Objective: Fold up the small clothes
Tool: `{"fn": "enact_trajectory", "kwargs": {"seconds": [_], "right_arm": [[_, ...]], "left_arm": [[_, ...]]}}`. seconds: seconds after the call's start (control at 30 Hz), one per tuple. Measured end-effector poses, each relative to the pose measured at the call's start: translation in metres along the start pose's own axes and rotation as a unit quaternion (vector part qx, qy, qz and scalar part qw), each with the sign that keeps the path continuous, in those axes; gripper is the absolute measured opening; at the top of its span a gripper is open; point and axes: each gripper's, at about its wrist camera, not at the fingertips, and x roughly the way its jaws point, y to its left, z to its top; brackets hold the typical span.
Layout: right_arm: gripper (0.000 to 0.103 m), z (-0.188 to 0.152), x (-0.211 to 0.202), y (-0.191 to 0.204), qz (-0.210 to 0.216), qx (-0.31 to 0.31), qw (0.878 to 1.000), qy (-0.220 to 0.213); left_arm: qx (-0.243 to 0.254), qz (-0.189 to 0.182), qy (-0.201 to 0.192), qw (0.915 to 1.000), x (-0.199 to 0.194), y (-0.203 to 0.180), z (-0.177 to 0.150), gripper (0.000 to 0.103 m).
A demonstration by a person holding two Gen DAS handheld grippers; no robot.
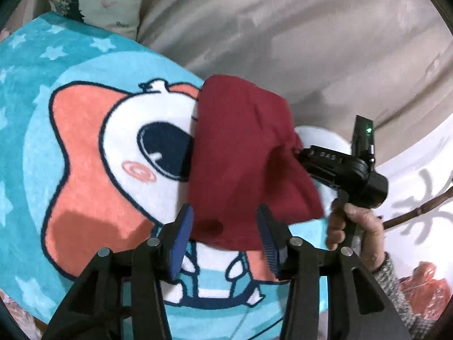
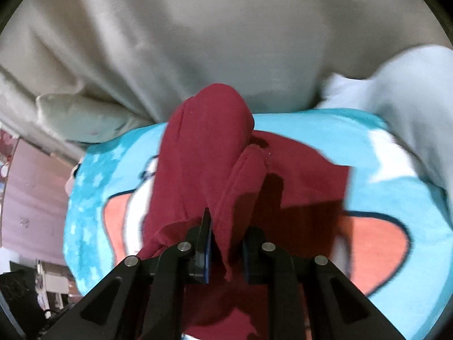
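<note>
The right gripper (image 2: pixel 225 243) has its jaws closed on a bunched fold of the dark red garment (image 2: pixel 203 153), which is lifted and drapes forward from the jaws over the blue cartoon blanket (image 2: pixel 325 130); more red cloth lies spread on the blanket beneath and to the right. The left gripper (image 1: pixel 225 240) stands with jaws apart, gripping nothing; the garment's (image 1: pixel 240 155) lower edge hangs just ahead of and between its blue pads (image 1: pixel 181 243), while the right hand (image 1: pixel 356 226) holds its gripper's handle beside the cloth.

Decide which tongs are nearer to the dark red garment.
Right. The right tongs are shut on a fold of the dark red garment; the left tongs stand open just short of its lower edge, gripping nothing.
</note>
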Motion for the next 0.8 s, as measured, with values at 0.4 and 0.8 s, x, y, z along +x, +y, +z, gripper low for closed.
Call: {"fn": "enact_trajectory", "kwargs": {"seconds": [0.4, 0.8], "right_arm": [[0.02, -0.021, 0.009, -0.066, -0.003, 0.043, 0.999, 0.002], [0.028, -0.027, -0.046, -0.045, 0.137, 0.097, 0.985, -0.044]], "left_arm": [[0.081, 0.047, 0.064, 0.9935, 0.095, -0.051, -0.012, 0.053], [0.12, 0.057, 0.068, 0.9888, 0.096, -0.064, -0.03, 0.062]]}}
